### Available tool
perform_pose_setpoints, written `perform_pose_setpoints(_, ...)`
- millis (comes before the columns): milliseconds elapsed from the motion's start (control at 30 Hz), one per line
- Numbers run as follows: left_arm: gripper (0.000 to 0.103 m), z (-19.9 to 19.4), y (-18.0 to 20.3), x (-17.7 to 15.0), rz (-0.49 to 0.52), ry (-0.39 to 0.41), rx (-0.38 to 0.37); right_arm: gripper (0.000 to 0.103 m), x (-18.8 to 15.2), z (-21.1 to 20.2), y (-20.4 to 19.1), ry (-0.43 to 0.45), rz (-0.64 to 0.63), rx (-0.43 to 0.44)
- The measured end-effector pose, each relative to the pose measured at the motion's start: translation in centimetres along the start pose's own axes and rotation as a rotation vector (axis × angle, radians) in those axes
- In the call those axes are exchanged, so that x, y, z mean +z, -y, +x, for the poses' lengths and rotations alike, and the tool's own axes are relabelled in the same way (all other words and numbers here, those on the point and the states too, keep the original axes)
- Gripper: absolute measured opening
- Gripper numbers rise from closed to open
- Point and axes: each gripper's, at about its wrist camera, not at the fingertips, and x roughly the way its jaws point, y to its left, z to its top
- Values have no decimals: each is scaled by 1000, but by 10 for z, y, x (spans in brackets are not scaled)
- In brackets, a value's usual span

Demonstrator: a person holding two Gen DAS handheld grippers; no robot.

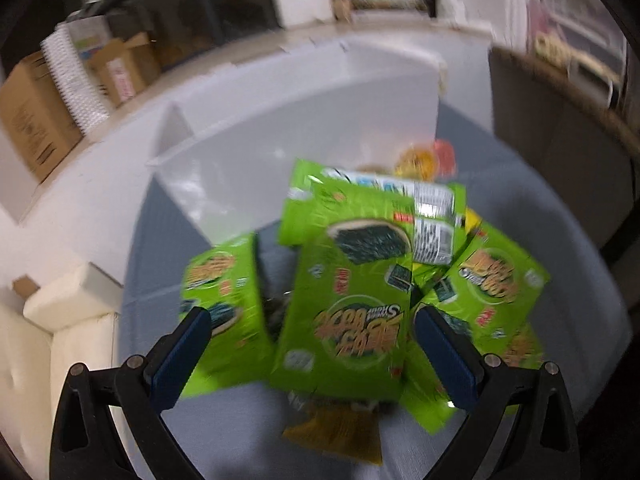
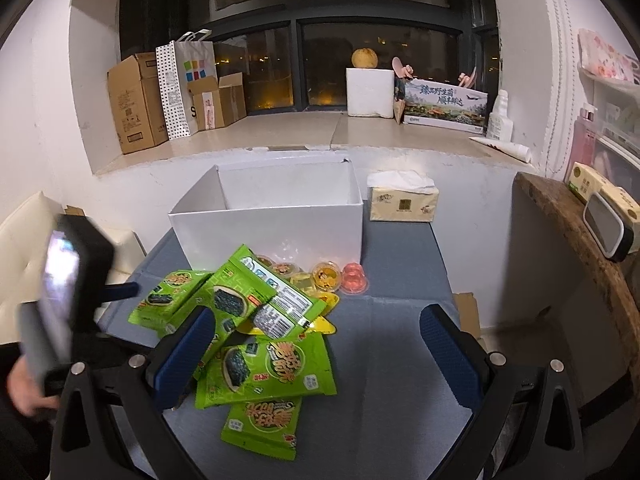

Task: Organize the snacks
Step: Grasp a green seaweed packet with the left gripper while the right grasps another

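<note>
left gripper (image 1: 312, 344) hangs wide open and empty over the green seaweed packets (image 2: 256, 336), heaped just in front of the white box (image 2: 276, 232). right gripper (image 2: 316, 344) gapes empty too. packets look light, crinkly, slippery; pinch one by a flat sealed edge.

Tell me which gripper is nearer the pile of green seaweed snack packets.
Left. The left gripper hangs open right over the pile of green seaweed snack packets, one packet between its fingers. The right gripper, also open, sits further back, the pile ahead towards its left finger.
</note>
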Motion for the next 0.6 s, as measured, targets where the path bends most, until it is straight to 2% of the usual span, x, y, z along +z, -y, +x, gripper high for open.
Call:
perform_pose_setpoints(200,103,38,7,13,28,-46,-36,103,-8,4,20,-27,42,-34)
perform_pose_setpoints(267,90,43,5,13,8,-55,-65,103,-10,6,27,-37,60,-43)
perform_pose_setpoints(300,72,44,3,13,-2,-59,-81,103,-11,7,29,-38,64,-44)
perform_pose_setpoints(433,70,43,-6,12,-34,-58,-124,103,-13,13,34,-58,77,-28)
perform_pose_setpoints(600,70,25,-16,10,-76,-15,-145,103,-16,22,31,-72,62,-11)
